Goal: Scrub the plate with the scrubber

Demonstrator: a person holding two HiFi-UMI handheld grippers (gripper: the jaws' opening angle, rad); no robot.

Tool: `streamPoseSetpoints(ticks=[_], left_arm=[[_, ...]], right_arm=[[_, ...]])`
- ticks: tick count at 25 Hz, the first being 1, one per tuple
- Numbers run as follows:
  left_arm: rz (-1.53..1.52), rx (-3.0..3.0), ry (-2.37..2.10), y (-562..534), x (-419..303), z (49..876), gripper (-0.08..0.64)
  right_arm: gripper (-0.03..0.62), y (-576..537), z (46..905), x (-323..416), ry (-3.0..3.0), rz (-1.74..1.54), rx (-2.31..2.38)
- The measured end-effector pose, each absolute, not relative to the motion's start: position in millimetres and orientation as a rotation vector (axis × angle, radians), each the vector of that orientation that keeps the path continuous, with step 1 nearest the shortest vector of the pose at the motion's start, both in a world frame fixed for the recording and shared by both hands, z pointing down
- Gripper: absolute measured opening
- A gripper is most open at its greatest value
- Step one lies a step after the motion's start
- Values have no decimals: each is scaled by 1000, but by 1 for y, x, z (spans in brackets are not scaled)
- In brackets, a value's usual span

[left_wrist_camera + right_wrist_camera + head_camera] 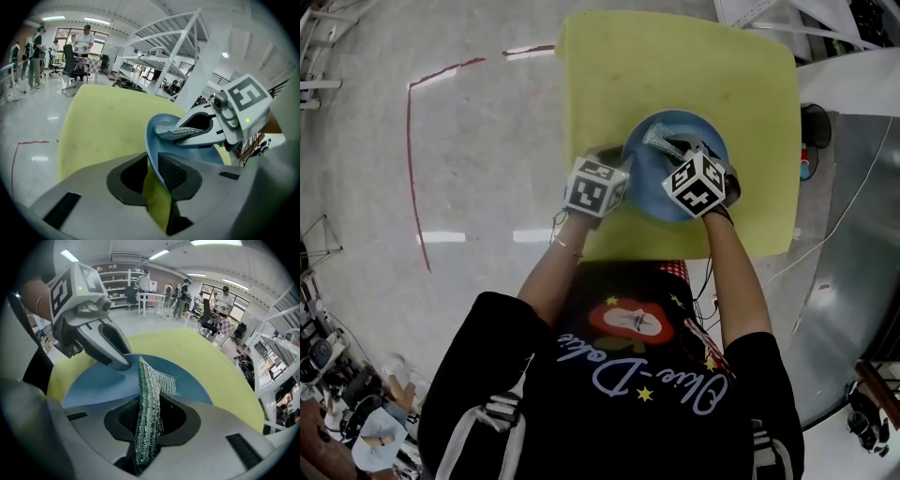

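A blue plate (pixel 649 180) lies on a yellow table (pixel 600 75). My left gripper (pixel 614 157) is at the plate's left edge. In the left gripper view the plate's rim (pixel 161 123) runs between the jaws of the left gripper (pixel 152 173), and both pads touch it. My right gripper (pixel 680 150) hangs over the plate, shut on a green mesh scrubber (pixel 661 141). In the right gripper view the scrubber (pixel 150 394) stands on edge between the jaws of the right gripper (pixel 147 420), its tip over the plate (pixel 98 380). The left gripper (pixel 119 362) reaches the plate's rim.
The table's near edge lies just behind both grippers. A red tape line (pixel 411 141) marks the floor at the left. A grey metal sheet (pixel 853 244) lies to the right of the table. White racks (pixel 159 51), office chairs and several people stand far off.
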State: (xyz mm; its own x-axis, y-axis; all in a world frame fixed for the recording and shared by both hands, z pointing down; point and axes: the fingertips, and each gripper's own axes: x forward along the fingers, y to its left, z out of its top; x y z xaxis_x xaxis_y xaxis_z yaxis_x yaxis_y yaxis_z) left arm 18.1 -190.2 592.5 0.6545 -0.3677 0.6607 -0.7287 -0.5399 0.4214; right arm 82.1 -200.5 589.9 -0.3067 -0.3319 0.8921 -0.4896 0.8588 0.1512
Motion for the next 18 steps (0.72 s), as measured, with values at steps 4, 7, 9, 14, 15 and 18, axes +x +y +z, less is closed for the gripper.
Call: streamPoseSetpoints(ticks=[4, 7, 9, 14, 15, 18], left_arm=[[667, 2178, -856, -187, 17, 592, 63], [667, 2178, -858, -187, 16, 590, 63], [665, 2173, -853, -189, 17, 591, 63], [663, 2176, -860, -188, 20, 590, 61], [663, 2176, -868, -188, 20, 591, 61], [654, 2168, -887, -189, 19, 590, 58]], right_arm=[[60, -186, 593, 76, -1900, 152, 523], [60, -176, 593, 71, -1869, 133, 441], [60, -171, 595, 70, -1858, 122, 393], [60, -150, 595, 68, -1852, 113, 307], [60, -147, 596, 67, -1852, 110, 295], [60, -138, 595, 64, -1859, 103, 266]])
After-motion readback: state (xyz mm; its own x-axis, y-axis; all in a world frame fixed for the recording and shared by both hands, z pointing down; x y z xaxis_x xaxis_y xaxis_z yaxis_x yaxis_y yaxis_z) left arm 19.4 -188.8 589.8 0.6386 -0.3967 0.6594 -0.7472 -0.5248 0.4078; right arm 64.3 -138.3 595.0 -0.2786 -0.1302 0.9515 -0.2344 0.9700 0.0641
